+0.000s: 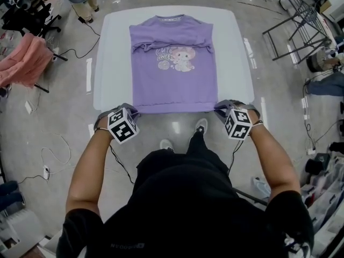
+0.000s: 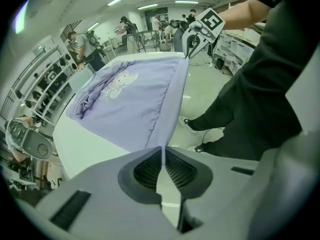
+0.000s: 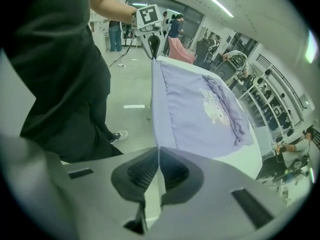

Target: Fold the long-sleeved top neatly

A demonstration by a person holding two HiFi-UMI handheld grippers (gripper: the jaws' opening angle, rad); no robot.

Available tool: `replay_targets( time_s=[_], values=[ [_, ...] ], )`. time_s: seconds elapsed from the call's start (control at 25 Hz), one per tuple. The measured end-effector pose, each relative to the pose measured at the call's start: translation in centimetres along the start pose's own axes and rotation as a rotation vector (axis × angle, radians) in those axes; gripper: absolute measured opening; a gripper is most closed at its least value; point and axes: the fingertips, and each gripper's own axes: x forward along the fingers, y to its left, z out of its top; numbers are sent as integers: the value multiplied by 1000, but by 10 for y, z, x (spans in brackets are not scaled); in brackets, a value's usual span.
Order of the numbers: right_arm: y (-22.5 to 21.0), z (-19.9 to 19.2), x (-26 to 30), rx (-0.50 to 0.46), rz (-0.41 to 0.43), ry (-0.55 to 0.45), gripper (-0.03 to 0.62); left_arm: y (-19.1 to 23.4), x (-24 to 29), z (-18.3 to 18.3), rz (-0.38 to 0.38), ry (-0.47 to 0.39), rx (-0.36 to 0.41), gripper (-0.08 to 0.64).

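purple top (image 1: 172,63) lies lengthwise, collar far; left gripper (image 1: 133,112) and right gripper (image 1: 220,108) pinch its near hem corners

A purple long-sleeved top (image 1: 172,63) lies flat on the white tabletop (image 1: 115,52), collar at the far edge, cartoon print facing up, with a bunched fold across the chest. The left tool (image 1: 134,112) and right tool (image 1: 219,109) pinch its near hem corners at the tabletop's near edge

Purple cartoon-print top (image 1: 172,82), face-up on white table (image 1: 115,52), sleeves (image 1: 161,47) seemingly tucked across chest
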Motion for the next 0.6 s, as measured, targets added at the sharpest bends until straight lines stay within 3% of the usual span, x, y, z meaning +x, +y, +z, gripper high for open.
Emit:
replay_targets(
  time_s=[0.16, 0.28, 0.4, 0.6],
  values=[
    [25, 8, -21, 34, 81, -27, 14, -25, -18, -7, -86, 0, 17, 26],
    [27, 17, -37, 129, 142, -93, 15, -29, -30, -8, -137, -15, 22, 26],
    [8, 26, -54, 178, 163, -139, 15, -8, -48, 5, -165, -53, 2, 26],
    [-53, 37, -76, 179, 149, -171, 15, 54, -73, 37, -124, -48, 12, 26]
  ],
)
